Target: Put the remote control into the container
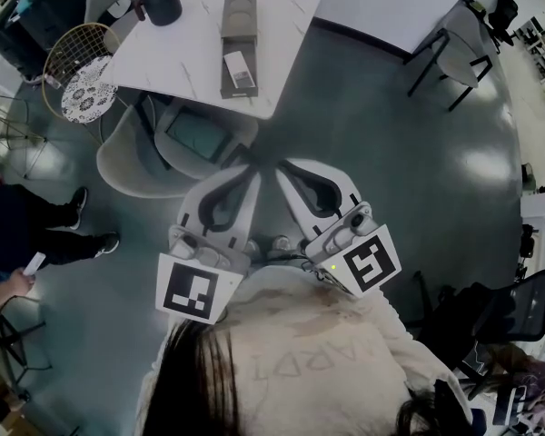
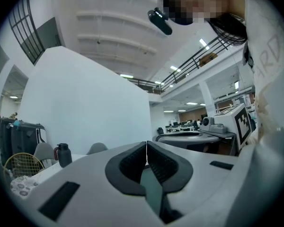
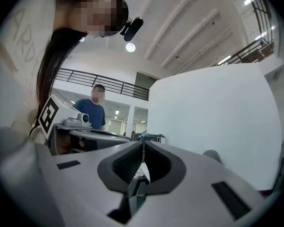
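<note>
**Head view.** The white table (image 1: 282, 16) stands at the far side. The container (image 1: 239, 25), a long tray, lies on it lengthwise, near to far. The remote control (image 1: 239, 65) appears to lie inside the container's near half. Its long axis runs roughly along the tray and is slightly skewed; which end points far cannot be told. The left gripper (image 1: 248, 178) and right gripper (image 1: 286, 169) are held close to the person, well apart from the table.

**Left gripper view.** The left gripper (image 2: 146, 152) has its jaws together with nothing between them.

**Right gripper view.** The right gripper (image 3: 143, 152) is likewise closed and empty.

**Judgement.** The placement looks complete. If the remote only rests on the tray's top, the next move calls for reaching to the table, opening one gripper, and gripping across the remote's short width.
</note>
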A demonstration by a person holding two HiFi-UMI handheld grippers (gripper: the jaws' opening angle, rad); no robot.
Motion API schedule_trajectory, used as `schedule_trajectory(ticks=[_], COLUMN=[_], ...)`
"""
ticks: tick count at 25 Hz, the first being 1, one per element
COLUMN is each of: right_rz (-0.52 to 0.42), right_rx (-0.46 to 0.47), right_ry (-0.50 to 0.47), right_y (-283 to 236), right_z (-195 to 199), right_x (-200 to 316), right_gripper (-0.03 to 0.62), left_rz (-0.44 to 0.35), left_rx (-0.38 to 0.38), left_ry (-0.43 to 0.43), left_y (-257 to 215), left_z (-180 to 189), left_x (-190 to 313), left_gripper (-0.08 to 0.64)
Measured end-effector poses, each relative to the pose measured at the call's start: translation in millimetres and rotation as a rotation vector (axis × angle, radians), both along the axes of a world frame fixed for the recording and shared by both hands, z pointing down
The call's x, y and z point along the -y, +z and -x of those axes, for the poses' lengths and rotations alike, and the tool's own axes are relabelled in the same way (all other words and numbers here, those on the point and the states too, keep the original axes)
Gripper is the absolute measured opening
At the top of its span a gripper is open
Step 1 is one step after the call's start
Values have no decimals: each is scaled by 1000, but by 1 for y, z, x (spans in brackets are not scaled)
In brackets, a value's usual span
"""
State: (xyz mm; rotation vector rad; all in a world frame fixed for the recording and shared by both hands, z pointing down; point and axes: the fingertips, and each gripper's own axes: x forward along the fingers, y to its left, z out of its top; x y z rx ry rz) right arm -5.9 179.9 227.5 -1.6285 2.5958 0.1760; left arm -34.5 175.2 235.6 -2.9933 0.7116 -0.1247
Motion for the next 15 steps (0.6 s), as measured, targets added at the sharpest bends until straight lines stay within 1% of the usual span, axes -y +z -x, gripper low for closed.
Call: schedule_trajectory(ticks=[15], right_rz=[3], right_rx=[4], right_ry=[-4], right_y=[-2], right_z=[0], right_x=[-7], right_gripper=[25], left_rz=[-4], left_rx=[0], left_ry=[1], left_y=[-3], left_z=[-2], left_x=[-7], left_gripper=[14])
